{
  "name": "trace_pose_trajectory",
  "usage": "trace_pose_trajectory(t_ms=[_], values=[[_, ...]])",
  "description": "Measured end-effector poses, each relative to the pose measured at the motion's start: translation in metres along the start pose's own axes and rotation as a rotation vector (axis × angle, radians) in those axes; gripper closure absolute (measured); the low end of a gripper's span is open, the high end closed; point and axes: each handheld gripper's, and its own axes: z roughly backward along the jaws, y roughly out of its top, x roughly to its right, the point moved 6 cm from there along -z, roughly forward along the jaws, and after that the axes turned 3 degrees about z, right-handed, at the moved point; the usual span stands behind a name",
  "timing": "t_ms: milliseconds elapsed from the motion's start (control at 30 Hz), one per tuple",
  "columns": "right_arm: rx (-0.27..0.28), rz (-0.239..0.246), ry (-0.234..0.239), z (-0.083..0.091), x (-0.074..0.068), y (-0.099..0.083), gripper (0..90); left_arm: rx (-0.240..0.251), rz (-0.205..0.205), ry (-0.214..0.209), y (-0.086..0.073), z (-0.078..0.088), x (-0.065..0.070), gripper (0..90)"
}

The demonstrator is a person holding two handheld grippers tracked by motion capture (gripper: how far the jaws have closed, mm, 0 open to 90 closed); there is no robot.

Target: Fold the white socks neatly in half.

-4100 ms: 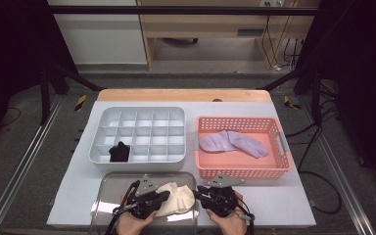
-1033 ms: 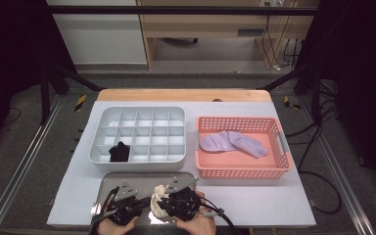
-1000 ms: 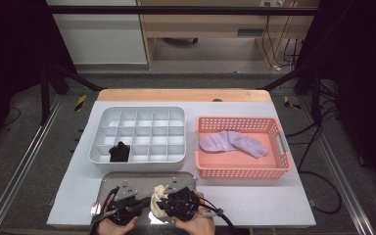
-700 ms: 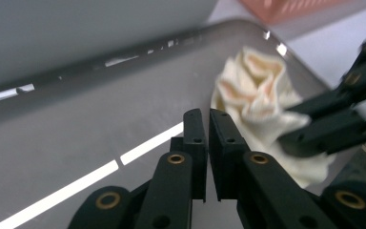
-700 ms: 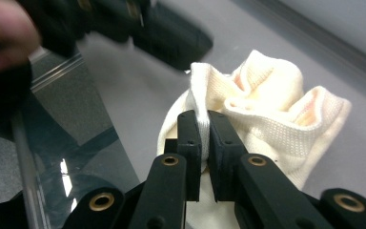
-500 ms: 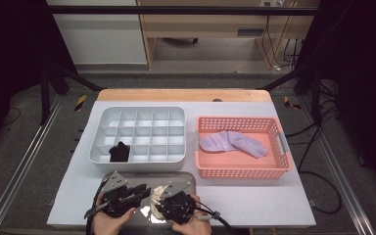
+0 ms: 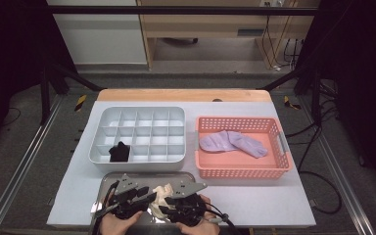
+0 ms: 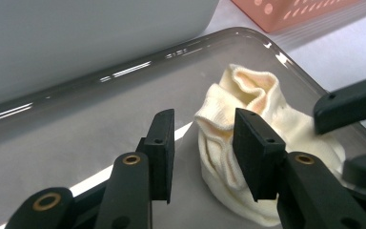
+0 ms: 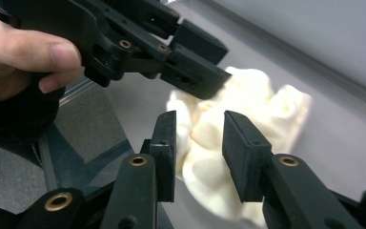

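A cream sock [image 7: 162, 195], bunched into a ball, lies on the metal tray [image 7: 127, 177] at the table's near edge. My left gripper [image 7: 146, 197] sits just left of it and my right gripper [image 7: 170, 204] just below it. In the left gripper view the left gripper [image 8: 205, 119] has just been opening; the sock [image 8: 248, 95] lies loose beside its right jaw. In the right gripper view the right gripper [image 9: 201, 121] has also just been opening, and the sock [image 9: 248, 95] rests unpressed behind its gap. The left gripper's fingers [image 9: 190, 62] hover over the sock.
A white compartment box [image 7: 137, 110] stands behind the tray with a black sock [image 7: 119, 152] in a front-left cell. To its right a pink basket [image 7: 245, 171] holds lavender socks [image 7: 232, 143]. The table's front edge is right at the hands.
Both grippers were shut on the sock, close together over the tray; both have since opened and let it go. The left gripper shifted slightly left. The sock stays bunched.
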Motion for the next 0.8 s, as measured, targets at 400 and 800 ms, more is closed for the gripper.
trace_pose_trajectory(t_ms=[400,800], values=[[-0.061,0.039,-0.027,-0.011,0.002,-0.015,65.8,0.03,0.012,-0.019,-0.005,0.019,-0.005,53.2],[0.02,0.036,-0.036,0.001,0.005,0.002,84.9,-0.03,0.006,-0.033,-0.017,0.001,-0.001,58.6]])
